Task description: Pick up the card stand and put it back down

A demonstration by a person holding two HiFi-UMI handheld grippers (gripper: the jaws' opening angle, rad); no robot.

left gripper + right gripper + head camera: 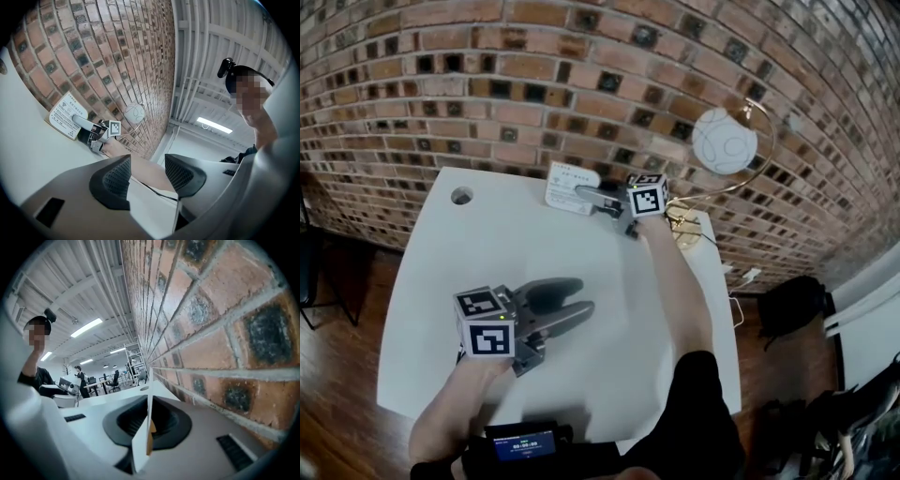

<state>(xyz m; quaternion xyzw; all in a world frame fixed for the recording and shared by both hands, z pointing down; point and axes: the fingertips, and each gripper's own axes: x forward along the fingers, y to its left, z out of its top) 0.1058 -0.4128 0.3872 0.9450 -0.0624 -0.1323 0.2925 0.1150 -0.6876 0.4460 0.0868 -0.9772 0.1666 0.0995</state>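
Note:
The card stand [570, 187] is a white printed card standing at the far edge of the white table [441, 309], close to the brick wall. My right gripper [592, 198] reaches it from the right, and its jaws are shut on the card's right side. In the right gripper view the card stand [149, 401] shows edge-on, pinched between the two dark pads of the right gripper [148, 427]. The left gripper view shows the card stand [64, 115] far off with the right gripper [80, 123] on it. My left gripper [579, 300] lies low over the table's near half, open and empty, as the left gripper [147, 174] view confirms.
A lamp with a white globe [724, 141] and a brass ring stands at the table's far right corner. A round cable hole [461, 195] sits at the far left. The brick wall [506, 84] runs just behind the card. A black bag [787, 305] lies on the floor at the right.

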